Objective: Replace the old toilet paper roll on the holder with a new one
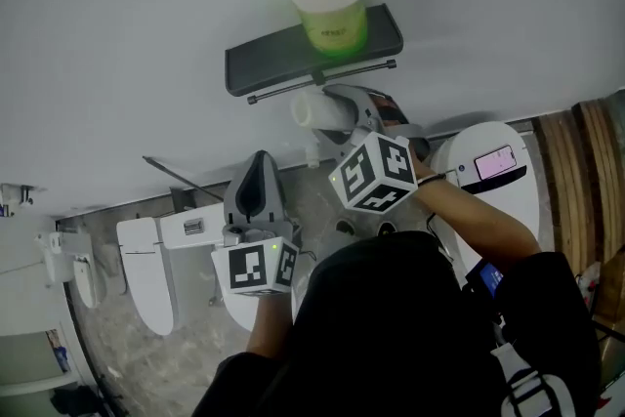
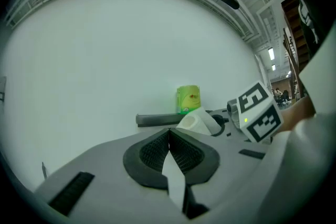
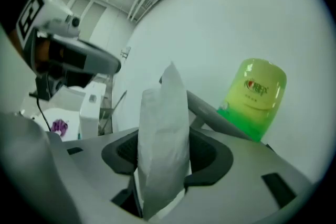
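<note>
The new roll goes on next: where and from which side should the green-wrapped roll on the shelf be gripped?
Grip the green-wrapped roll across its curved sides at mid-height, coming level from the front. It stands on end on the shelf, close to the wall, so its back looks blocked while both sides are free.

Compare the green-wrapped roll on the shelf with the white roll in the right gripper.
The green-wrapped roll stands upright on the shelf; the white roll lies sideways below it, clamped in the right gripper. The green-wrapped roll has a wrapper on and looks full and round; the white roll is bare, slimmer and squeezed flat. Both are toilet paper rolls with an open core.
</note>
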Available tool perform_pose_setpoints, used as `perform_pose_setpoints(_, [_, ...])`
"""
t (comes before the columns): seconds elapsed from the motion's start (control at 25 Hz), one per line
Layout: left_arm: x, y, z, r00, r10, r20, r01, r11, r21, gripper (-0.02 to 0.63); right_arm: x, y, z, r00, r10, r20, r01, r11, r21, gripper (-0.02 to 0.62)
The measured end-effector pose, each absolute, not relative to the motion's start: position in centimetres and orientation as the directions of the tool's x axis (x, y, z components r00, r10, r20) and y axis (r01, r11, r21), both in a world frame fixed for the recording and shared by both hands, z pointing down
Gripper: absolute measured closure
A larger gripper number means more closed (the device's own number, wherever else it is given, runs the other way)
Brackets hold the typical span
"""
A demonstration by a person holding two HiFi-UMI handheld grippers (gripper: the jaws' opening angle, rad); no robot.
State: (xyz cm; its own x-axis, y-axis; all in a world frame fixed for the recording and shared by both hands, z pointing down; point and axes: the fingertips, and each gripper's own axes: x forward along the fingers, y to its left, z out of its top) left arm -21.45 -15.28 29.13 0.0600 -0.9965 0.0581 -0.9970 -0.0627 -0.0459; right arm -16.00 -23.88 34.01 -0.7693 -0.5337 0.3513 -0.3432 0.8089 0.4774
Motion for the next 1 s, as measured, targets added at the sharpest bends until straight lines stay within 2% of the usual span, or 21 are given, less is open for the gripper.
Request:
perform_pose_setpoints(0.2, [-22.8, -14.5, 29.1, 0.016, -0.998, 0.057, -0.999, -0.019, -0.047, 0.583, -20.3, -22.4, 28.4, -0.881, -0.409, 0.236, -0.320, 0.884, 0.340, 0.357])
perform_pose_setpoints(0.36, [-23.5, -14.0, 28.7, -0.009, -0.999, 0.052, -0.998, 0.006, -0.056, 0.583, -23.0, -22.6, 22.6, -0.944, -0.328, 0.037, -0.312, 0.925, 0.217, 0.357])
perform_pose_setpoints(0.44, [-23.8, -13.9, 28.6, -0.016, -0.999, 0.050, -0.998, 0.013, -0.064, 0.583, -23.6, -24.1, 20.5, -0.937, -0.348, -0.031, -0.348, 0.922, 0.170, 0.357])
perform_pose_setpoints(0.6, [-24.3, -13.8, 28.3, -0.027, -0.999, 0.046, -0.997, 0.024, -0.068, 0.583, -24.3, -27.9, 19.1, -0.894, -0.438, -0.090, -0.446, 0.890, 0.096, 0.357])
perform_pose_setpoints(0.76, [-24.6, -13.9, 28.2, -0.034, -0.999, 0.041, -0.997, 0.031, -0.071, 0.583, -24.9, -30.2, 19.4, -0.853, -0.517, -0.063, -0.521, 0.852, 0.056, 0.357])
perform_pose_setpoints(1.0, [-23.8, -14.6, 28.0, -0.012, -0.999, 0.045, -0.997, 0.008, -0.078, 0.583, -25.6, -31.2, 20.4, -0.799, -0.600, 0.030, -0.592, 0.796, 0.127, 0.357])
